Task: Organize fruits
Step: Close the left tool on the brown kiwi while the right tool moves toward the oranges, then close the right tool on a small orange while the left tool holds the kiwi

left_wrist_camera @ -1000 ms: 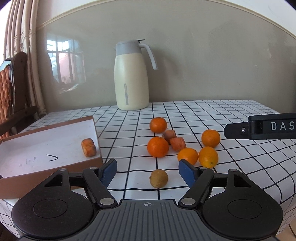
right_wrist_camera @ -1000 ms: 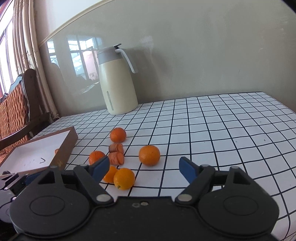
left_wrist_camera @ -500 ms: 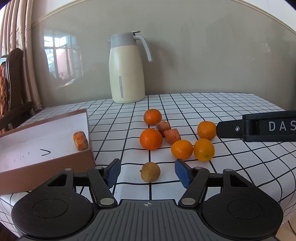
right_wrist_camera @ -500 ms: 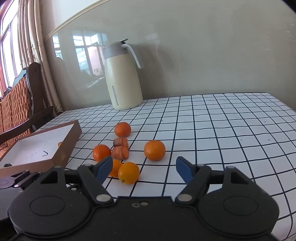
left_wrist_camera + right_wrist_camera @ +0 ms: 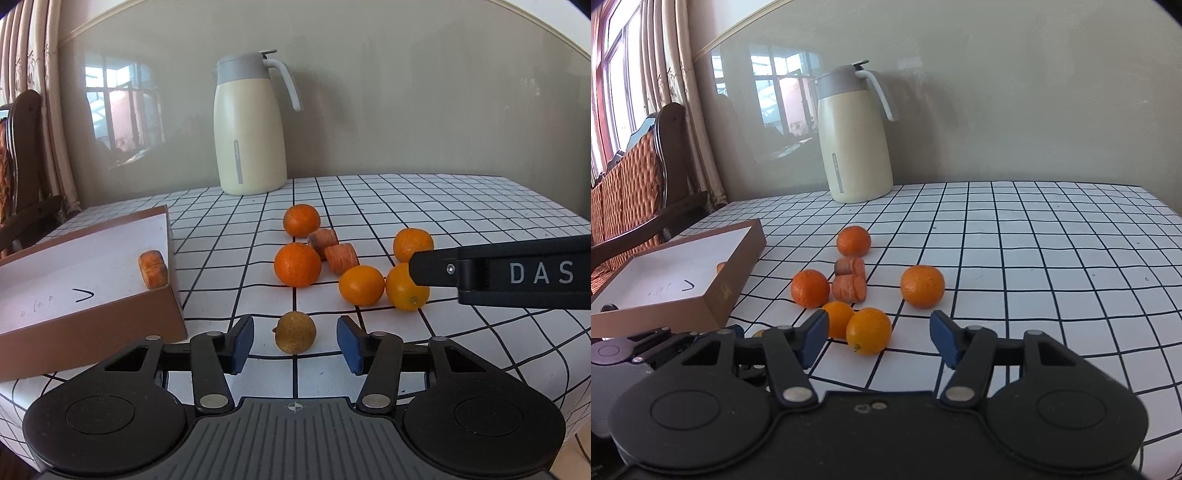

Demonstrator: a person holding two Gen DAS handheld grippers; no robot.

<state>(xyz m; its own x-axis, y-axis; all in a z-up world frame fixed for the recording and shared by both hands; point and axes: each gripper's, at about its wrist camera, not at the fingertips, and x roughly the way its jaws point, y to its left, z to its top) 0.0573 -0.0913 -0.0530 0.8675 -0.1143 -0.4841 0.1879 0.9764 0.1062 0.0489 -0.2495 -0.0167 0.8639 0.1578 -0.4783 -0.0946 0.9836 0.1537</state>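
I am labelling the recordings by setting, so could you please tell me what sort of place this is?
Most likely a home dining area: a table with a checked tablecloth, a cream thermos jug against the wall, and a wooden chair beside curtains.

**Two low cameras, one shared cluster of fruit**

The left wrist camera sits low behind the left gripper [image 5: 294,345], close over the table's near edge, facing the wall. The right wrist camera rides behind the right gripper [image 5: 878,339], just to the right, aimed the same way. Both take in the oranges [image 5: 297,264] [image 5: 810,288], the brown box [image 5: 110,325] [image 5: 731,284] off left and the cream jug [image 5: 251,125] [image 5: 855,136] straight ahead.
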